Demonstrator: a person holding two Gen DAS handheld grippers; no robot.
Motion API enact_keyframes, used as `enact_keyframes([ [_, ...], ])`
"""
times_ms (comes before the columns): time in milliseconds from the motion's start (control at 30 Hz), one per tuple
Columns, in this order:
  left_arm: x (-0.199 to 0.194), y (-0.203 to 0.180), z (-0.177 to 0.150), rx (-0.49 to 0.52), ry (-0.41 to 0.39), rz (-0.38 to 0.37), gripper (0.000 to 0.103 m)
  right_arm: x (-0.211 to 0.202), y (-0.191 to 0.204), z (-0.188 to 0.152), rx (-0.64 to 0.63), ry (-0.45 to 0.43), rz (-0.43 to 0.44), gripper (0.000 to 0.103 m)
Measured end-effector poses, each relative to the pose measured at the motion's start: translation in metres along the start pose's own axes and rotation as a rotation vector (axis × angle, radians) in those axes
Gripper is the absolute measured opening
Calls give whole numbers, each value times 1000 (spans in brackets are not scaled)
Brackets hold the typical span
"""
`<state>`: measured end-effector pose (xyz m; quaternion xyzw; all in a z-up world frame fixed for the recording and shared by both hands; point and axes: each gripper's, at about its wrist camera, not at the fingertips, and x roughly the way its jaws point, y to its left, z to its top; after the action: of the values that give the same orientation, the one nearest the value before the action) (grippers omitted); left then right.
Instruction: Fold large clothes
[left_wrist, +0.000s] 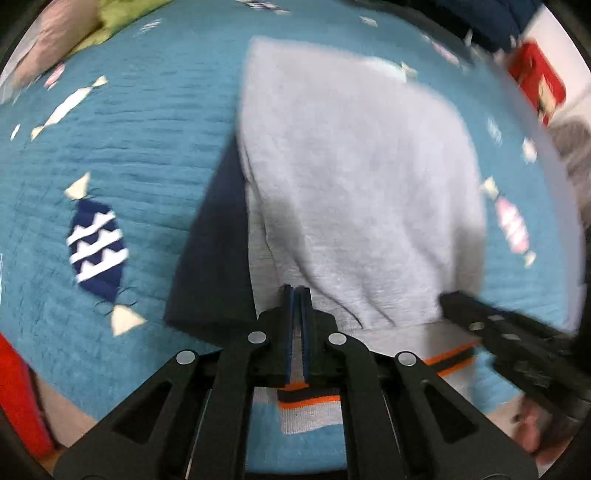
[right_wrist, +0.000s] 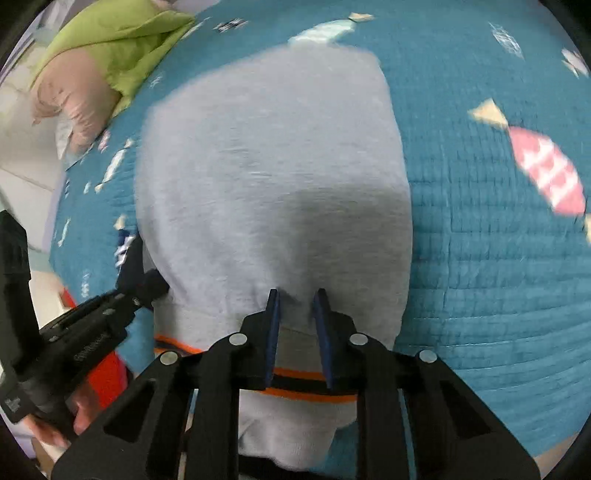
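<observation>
A grey sweatshirt lies spread on a blue quilt with fish patterns. Its hem has an orange and dark stripe and is nearest the cameras. My left gripper is shut on the hem's left part, and cloth runs between the pads. My right gripper holds the hem further right, its narrow gap filled with bunched grey cloth. Each gripper shows in the other's view: the right gripper and the left gripper. A dark navy piece shows under the sweatshirt's left edge.
Green bedding and a pink pillow lie at the quilt's far left corner. A red and white object stands past the far right edge, and something red is at the near left. Hands hold the grippers.
</observation>
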<state>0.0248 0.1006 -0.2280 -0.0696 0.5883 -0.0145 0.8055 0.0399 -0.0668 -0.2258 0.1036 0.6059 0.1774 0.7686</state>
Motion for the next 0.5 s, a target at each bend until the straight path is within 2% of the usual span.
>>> enact_keyframes([
  [67, -4, -5, 2, 42, -2, 22, 4, -11, 9, -2, -15, 30, -4, 18],
  [133, -7, 0, 5, 30, 16, 13, 4, -19, 15, -10, -41, 69, 15, 19],
  [233, -8, 7, 7, 22, 27, -4, 4, -7, 21, -22, -102, 118, -41, 19],
  [333, 1, 5, 3, 36, 8, 19, 4, 11, 17, -25, -100, 100, -39, 20],
  [400, -1, -2, 1, 55, -5, 47, 4, 6, 15, -21, -77, 114, -16, 20],
  [500, -9, -11, 3, 103, -17, 89, 5, -8, 15, -18, -72, 79, -24, 20],
])
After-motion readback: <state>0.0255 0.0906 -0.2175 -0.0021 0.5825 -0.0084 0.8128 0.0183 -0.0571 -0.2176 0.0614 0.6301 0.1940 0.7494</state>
